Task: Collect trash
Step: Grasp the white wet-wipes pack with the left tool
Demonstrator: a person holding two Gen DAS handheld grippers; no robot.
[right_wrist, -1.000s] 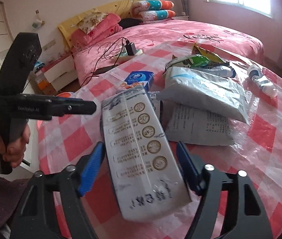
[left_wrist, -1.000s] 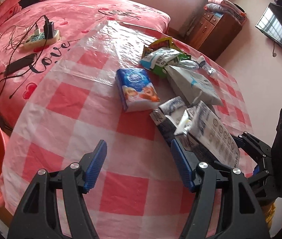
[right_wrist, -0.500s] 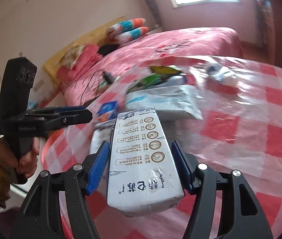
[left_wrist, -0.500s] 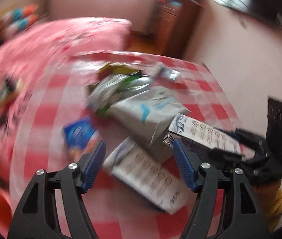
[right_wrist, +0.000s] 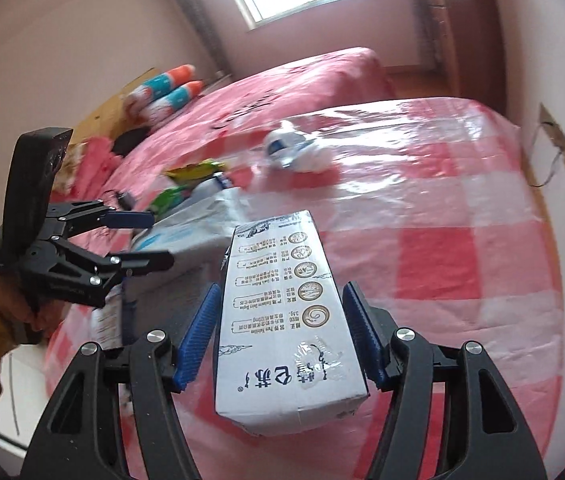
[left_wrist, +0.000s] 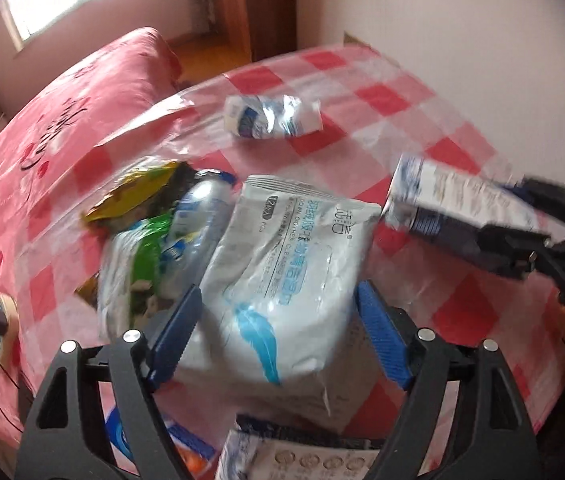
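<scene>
My right gripper (right_wrist: 280, 332) is shut on a white milk carton (right_wrist: 282, 320) and holds it above the checked table; it also shows in the left wrist view (left_wrist: 454, 208). My left gripper (left_wrist: 278, 332) is open, its jaws on either side of a white wipes pouch (left_wrist: 278, 272) that lies on the table; it also shows in the right wrist view (right_wrist: 138, 240). A crumpled white and blue wrapper (left_wrist: 270, 116) lies farther back. Green and yellow snack bags (left_wrist: 142, 208) and a crushed bottle (left_wrist: 198, 208) lie left of the pouch.
The table has a red and white checked cover (left_wrist: 434, 128) under clear plastic. Another flat carton (left_wrist: 314, 460) and a blue tissue pack (left_wrist: 122, 436) lie near the front edge. A pink bed (left_wrist: 62, 92) stands behind the table, a wooden cabinet (left_wrist: 258, 4) by the wall.
My left gripper swung right and forward from the bare near corner until its jaws flank the wipes pouch. My right gripper closed on the carton and lifted it off the table.
</scene>
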